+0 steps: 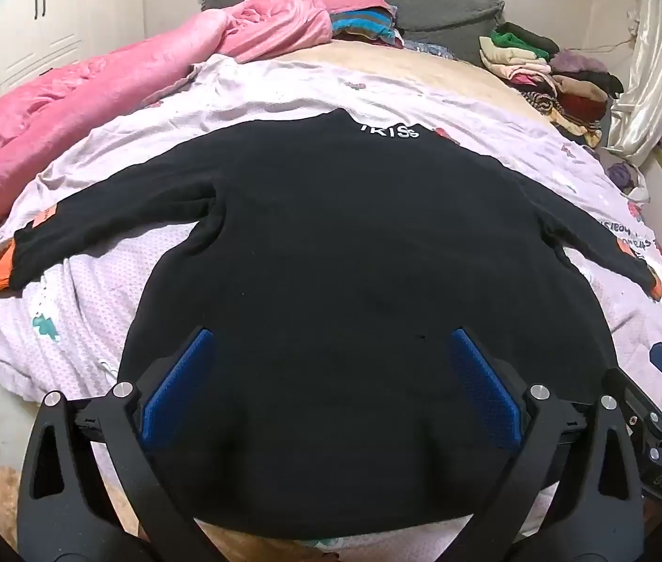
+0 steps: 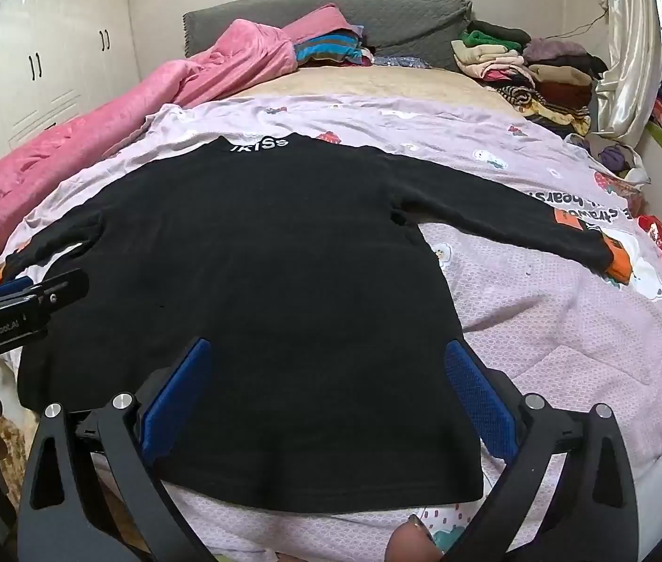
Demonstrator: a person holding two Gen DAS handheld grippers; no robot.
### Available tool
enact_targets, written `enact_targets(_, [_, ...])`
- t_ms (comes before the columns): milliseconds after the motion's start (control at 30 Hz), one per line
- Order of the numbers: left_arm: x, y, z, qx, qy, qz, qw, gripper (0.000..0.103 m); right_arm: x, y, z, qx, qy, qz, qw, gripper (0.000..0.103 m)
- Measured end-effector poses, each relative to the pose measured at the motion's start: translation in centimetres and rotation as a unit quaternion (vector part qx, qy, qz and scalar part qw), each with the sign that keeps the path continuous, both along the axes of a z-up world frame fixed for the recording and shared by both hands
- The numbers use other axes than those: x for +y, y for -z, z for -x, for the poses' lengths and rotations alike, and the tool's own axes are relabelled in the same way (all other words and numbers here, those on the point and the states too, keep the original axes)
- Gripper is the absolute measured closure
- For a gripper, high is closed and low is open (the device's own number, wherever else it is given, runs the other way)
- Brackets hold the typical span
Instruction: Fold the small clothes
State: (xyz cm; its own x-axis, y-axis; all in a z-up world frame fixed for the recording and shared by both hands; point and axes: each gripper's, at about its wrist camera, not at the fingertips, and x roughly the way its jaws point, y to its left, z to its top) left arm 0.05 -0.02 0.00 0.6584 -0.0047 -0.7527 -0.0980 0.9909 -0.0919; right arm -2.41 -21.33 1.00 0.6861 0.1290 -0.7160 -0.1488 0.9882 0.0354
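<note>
Black long-sleeved top point(image 1: 354, 257) spread flat on the bed point(image 1: 96, 309), back up, both sleeves stretched out to the sides. White lettering at the collar point(image 1: 390, 131), on the side away from the cameras. Orange cuffs at the sleeve ends: left cuff point(image 1: 0, 276) at the left edge of the quilt, right cuff point(image 2: 619, 257) lying on a printed patch of the quilt. Hem nearest the cameras, running straight across the lilac patterned quilt point(image 2: 565, 328).

Left gripper point(image 1: 331, 342) hanging over the lower middle of the top, tilted down, jaws spread wide, blue pads point(image 1: 176, 388) well apart with only black cloth seen between them, nothing pinched. Right gripper point(image 2: 328, 351) over the lower right part of the top, also tilted down, jaws spread wide, nothing pinched; its right pad point(image 2: 480, 403) over the side edge of the top. Touching the cloth or just above it: cannot tell.

Pink blanket point(image 1: 73, 107) bunched along the left side of the bed. Grey headboard point(image 2: 377, 18) at the far end. Piles of folded clothes point(image 2: 527, 70) at the far right corner, beside a pale curtain point(image 2: 630, 47). White wardrobe point(image 2: 49, 56) beyond the bed on the left.
</note>
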Motion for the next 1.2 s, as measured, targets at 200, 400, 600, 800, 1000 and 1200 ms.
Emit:
enact_targets(200, [0.1, -0.3, 0.2, -0.005, 0.000, -0.003, 1.0000, 0.009, 0.4, 0.2, -0.1, -0.002, -0.004, 0.006, 1.000, 0.004])
enact_targets(400, [-0.3, -0.2, 0.2, -0.006, 0.001, -0.003, 1.0000, 0.009, 0.9, -0.3, 0.6, -0.012, -0.009, 0.013, 1.000, 0.004])
enact_targets(600, [-0.1, -0.1, 0.2, -0.007, 0.002, -0.004, 1.0000, 0.009, 1.2, -0.2, 0.6, -0.014, -0.010, 0.016, 1.000, 0.004])
enact_targets(800, [-0.2, -0.3, 0.4, -0.009, 0.004, -0.003, 1.0000, 0.009, 1.3, -0.2, 0.6, -0.014, -0.011, 0.019, 1.000, 0.004])
enact_targets(1000, [-0.2, -0.3, 0.5, -0.009, 0.006, -0.003, 0.9999, 0.009, 1.4, -0.1, 0.6, -0.014, -0.012, 0.020, 1.000, 0.004])
enact_targets(1200, [-0.2, -0.4, 0.5, -0.009, 0.005, -0.002, 0.9999, 0.009, 1.4, -0.2, 0.6, -0.014, -0.013, 0.020, 1.000, 0.004])
